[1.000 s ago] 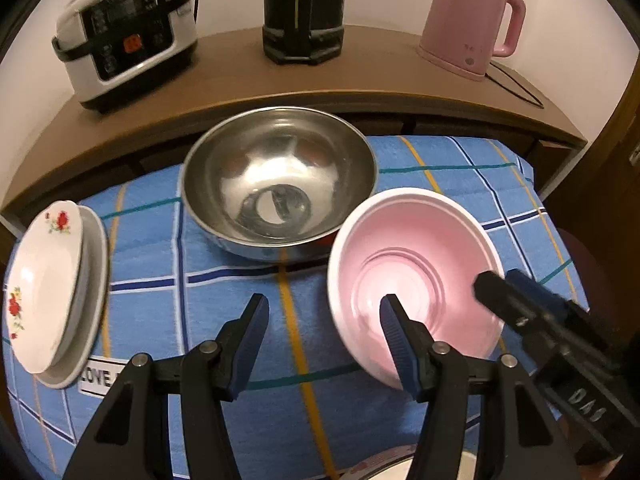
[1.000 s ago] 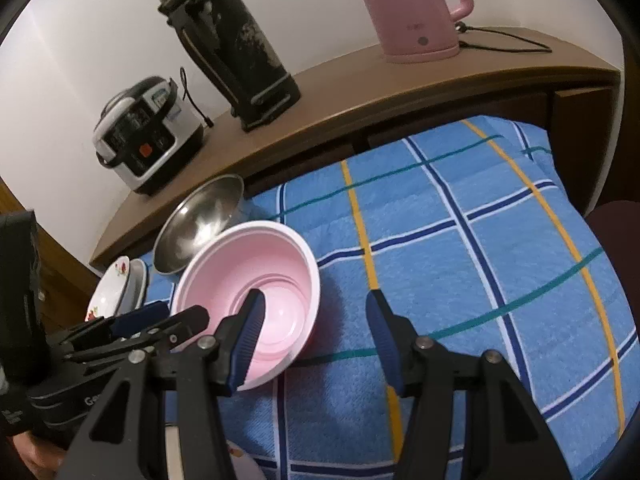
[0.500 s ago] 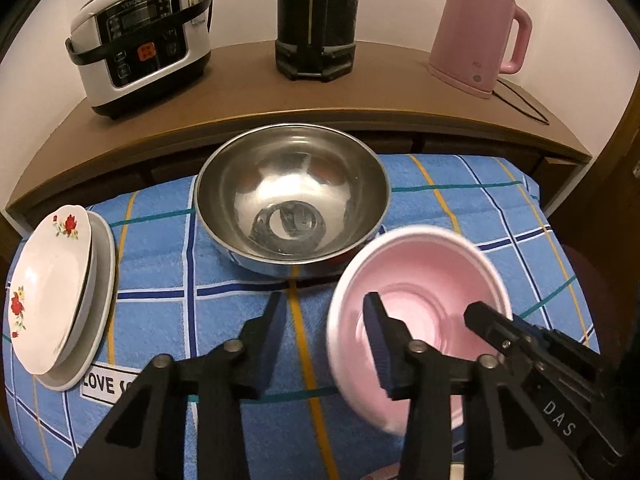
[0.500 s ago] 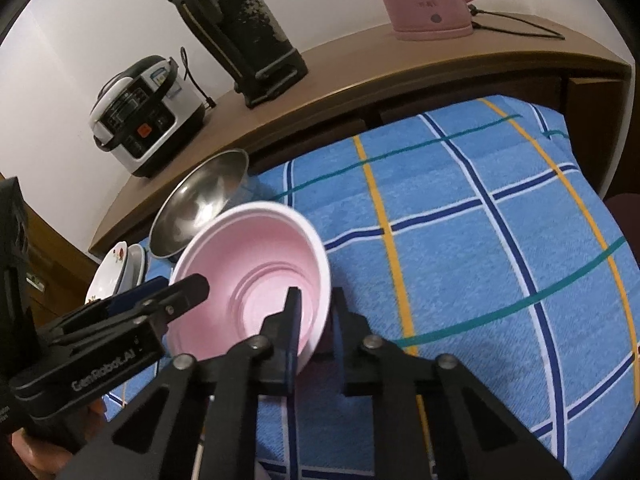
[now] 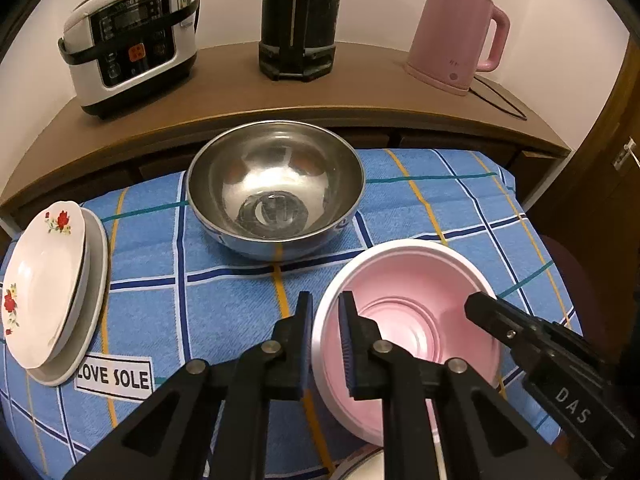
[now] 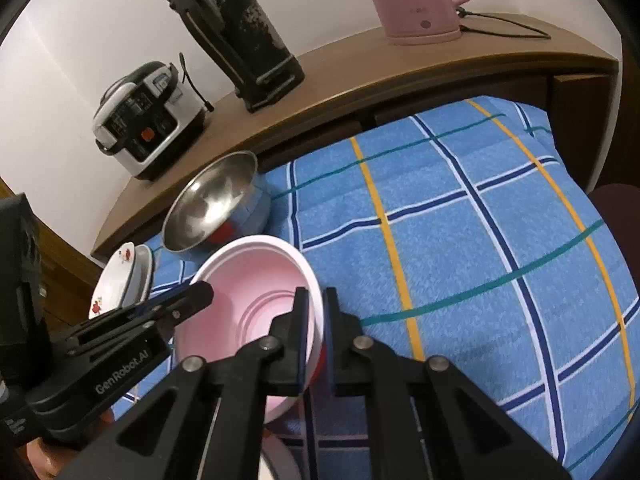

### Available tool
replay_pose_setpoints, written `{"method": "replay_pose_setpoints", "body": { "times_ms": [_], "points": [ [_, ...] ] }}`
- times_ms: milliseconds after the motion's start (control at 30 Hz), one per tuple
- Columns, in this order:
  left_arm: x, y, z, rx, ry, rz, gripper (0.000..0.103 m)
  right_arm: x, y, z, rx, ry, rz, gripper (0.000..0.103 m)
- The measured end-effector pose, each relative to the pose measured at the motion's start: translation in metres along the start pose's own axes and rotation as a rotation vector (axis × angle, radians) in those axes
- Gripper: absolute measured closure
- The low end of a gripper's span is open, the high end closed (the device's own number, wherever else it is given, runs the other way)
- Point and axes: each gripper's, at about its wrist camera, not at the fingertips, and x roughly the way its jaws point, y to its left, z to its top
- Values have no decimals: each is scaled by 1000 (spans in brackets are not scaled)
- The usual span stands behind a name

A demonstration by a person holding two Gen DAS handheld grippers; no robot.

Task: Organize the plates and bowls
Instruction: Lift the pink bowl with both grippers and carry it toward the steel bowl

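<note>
Looking along the left gripper (image 5: 325,322), the pink bowl (image 5: 404,320) is seen clamped by its near-left rim, tilted above the checked cloth (image 5: 180,308), short of the steel bowl (image 5: 276,188). From the right wrist view, the right gripper (image 6: 316,320) is clamped on the opposite rim. Nesting appears under way; a level carry over the steel bowl is called for next

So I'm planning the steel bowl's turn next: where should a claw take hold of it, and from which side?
Take the steel bowl by its thin upper rim, one finger inside and one outside, as both claws already pinch the pink bowl. Its round, sloping wall offers no flat hold. Probably come from the near side: the wooden shelf stands close behind it.
</note>
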Motion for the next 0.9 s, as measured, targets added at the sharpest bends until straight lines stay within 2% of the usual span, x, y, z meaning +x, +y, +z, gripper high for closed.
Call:
{"method": "replay_pose_setpoints", "body": {
  "times_ms": [233, 533, 900],
  "points": [
    [-26, 3, 1, 8, -60, 10, 88, -19, 11, 1, -2, -28, 15, 97],
    [-64, 23, 19, -14, -155, 40, 88, -42, 48, 14, -56, -88, 68, 96],
    [-74, 42, 55, -44, -219, 83, 88, -48, 93, 60, -138, -162, 87, 96]
  ]
}}
